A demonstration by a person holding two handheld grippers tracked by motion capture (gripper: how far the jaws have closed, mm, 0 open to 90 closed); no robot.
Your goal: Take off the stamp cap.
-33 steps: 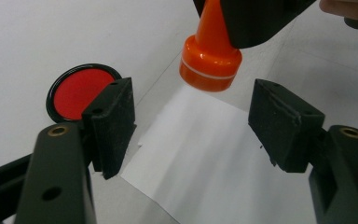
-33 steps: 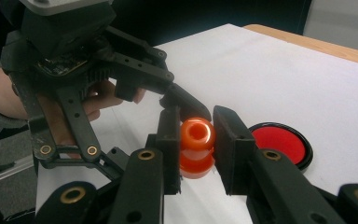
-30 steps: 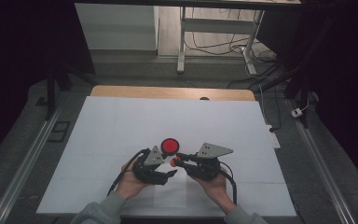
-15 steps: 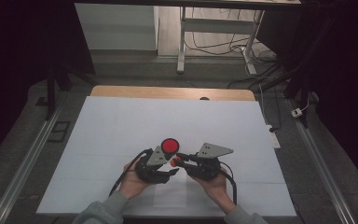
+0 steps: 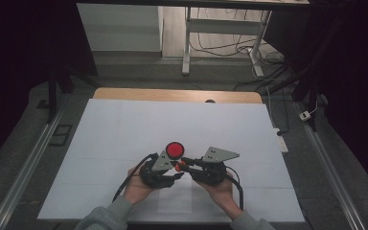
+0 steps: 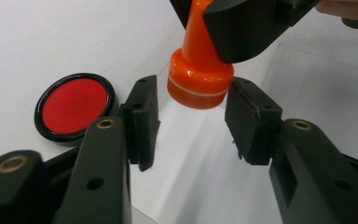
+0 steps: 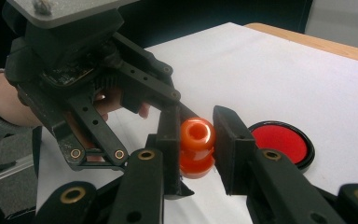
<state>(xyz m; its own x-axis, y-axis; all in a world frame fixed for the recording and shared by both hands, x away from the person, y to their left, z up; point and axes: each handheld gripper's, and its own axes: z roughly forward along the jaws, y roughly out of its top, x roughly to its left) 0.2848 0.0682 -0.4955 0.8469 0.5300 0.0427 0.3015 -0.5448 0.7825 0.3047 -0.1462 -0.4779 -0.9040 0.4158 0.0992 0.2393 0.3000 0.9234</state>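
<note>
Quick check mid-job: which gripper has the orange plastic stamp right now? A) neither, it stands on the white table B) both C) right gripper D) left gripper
C: the right gripper is shut on the orange plastic stamp's handle, while the left gripper's fingers flank its base with gaps.

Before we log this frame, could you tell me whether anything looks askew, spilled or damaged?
Nothing stands out. The right gripper holds the orange stamp between the open left gripper jaws, and the red ink pad lies flat, unspilled.

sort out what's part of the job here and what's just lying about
In the job: orange stamp, held by the right gripper; open left gripper around its base; red ink pad.
Lying about: white power strip at the table's edge; floor cables.
</note>
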